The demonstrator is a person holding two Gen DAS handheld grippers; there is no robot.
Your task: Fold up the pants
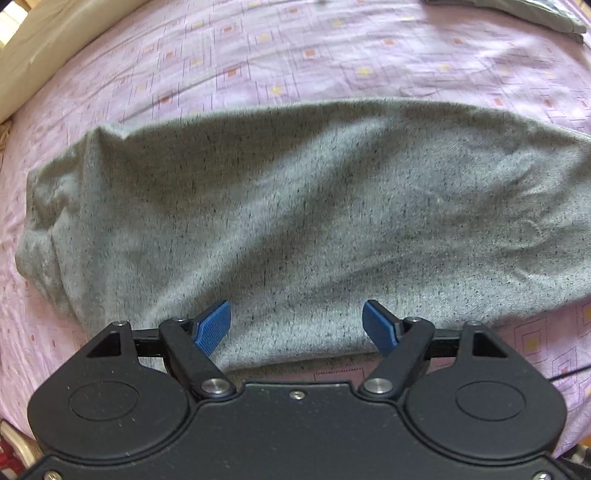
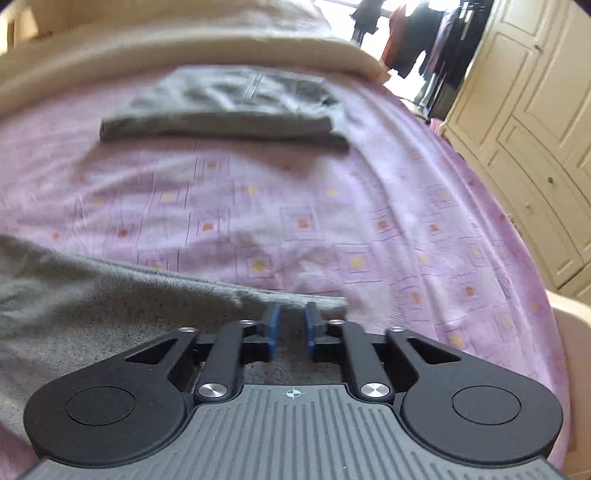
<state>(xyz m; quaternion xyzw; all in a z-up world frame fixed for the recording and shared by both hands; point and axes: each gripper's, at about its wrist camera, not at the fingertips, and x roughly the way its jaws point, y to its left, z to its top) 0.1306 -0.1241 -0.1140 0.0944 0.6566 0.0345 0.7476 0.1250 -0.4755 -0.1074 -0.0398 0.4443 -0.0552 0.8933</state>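
Pointing steeply down, left tongs (image 1: 296,325) spread over grey pants (image 1: 295,206); right tongs (image 2: 291,325) parted, gripping nothing.

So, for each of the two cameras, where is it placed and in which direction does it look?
Left wrist: sits on the left gripper, looking steeply down at the grey pants spread on the pink bedsheet; only its own wide-open jaws show.
Right wrist: sits on the right gripper, looking less steeply along the bed, over the pants' edge toward a folded grey garment and a cream wardrobe; its jaws stand apart, narrower, over the cloth.
Shared: the pants, the bedsheet and the folded garment.
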